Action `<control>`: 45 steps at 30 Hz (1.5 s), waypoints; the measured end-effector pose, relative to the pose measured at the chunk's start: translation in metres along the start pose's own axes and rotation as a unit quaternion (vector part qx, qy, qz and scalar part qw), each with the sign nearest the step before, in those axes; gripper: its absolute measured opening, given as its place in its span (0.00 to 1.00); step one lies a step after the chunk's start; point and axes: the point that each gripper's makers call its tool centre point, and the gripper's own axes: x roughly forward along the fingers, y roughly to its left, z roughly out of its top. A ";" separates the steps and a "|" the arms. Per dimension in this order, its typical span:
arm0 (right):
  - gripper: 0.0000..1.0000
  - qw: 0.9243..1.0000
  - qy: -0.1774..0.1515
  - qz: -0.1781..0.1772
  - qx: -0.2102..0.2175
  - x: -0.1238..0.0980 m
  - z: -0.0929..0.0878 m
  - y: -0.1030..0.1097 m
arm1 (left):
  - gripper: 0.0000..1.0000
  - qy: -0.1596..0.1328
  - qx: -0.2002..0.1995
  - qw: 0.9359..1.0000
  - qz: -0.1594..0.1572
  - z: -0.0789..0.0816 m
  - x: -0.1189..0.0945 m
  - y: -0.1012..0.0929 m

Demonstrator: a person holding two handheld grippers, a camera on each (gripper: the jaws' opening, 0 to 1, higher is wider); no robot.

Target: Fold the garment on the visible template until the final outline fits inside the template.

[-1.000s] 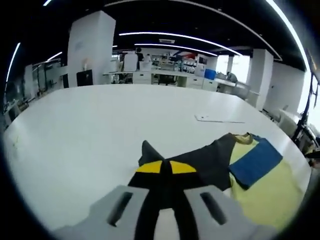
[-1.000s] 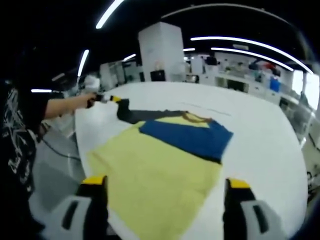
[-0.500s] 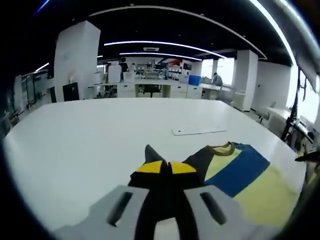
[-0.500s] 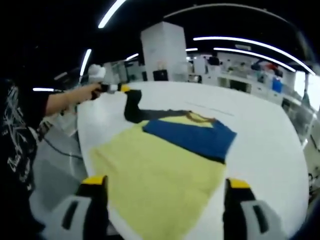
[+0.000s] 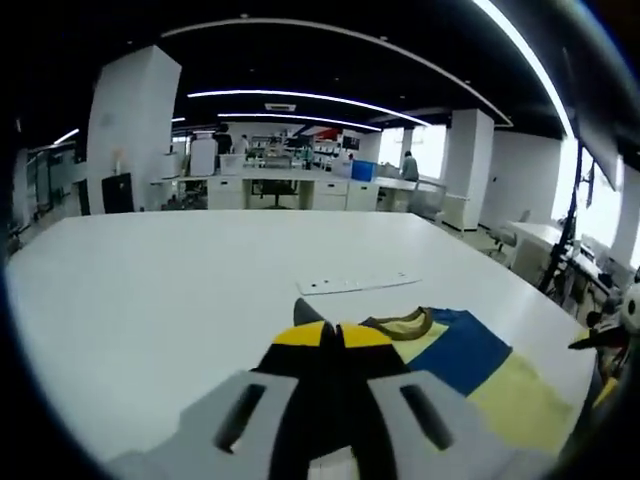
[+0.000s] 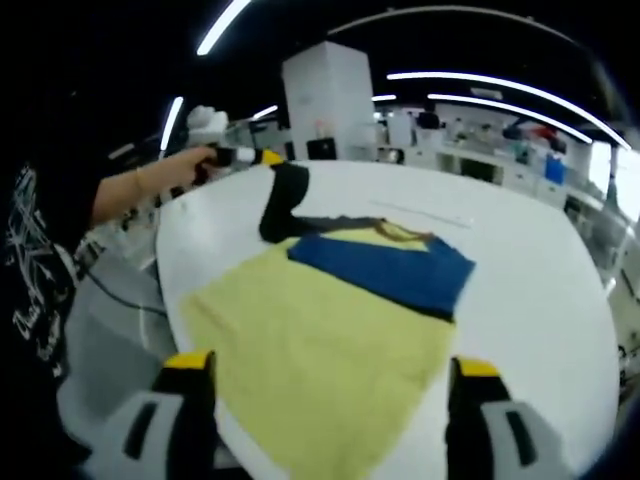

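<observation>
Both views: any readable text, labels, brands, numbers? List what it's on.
None readable.
White print on the person's black shirt, right gripper view: too blurred to read.
Flat white strip on the table, left gripper view: no legible marks.
Garment (yellow, blue, black): no print seen.
Background desks and shelves: too small to read.

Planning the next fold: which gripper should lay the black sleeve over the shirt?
Left. The left gripper is shut on the black sleeve, lifted off the table; the right gripper hangs open near the hem.
</observation>
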 end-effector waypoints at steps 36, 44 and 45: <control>0.95 0.999 0.035 -0.003 0.023 0.002 -0.024 -0.008 | 0.01 -0.018 -0.054 0.992 -0.111 -0.009 0.073 -0.128; 0.94 0.999 0.041 -0.002 0.025 0.005 -0.027 -0.006 | 0.01 -0.021 -0.080 0.987 -0.136 -0.012 0.080 -0.151; 0.94 0.999 0.041 -0.001 0.026 0.005 -0.027 -0.006 | 0.01 -0.022 -0.083 0.986 -0.140 -0.012 0.080 -0.154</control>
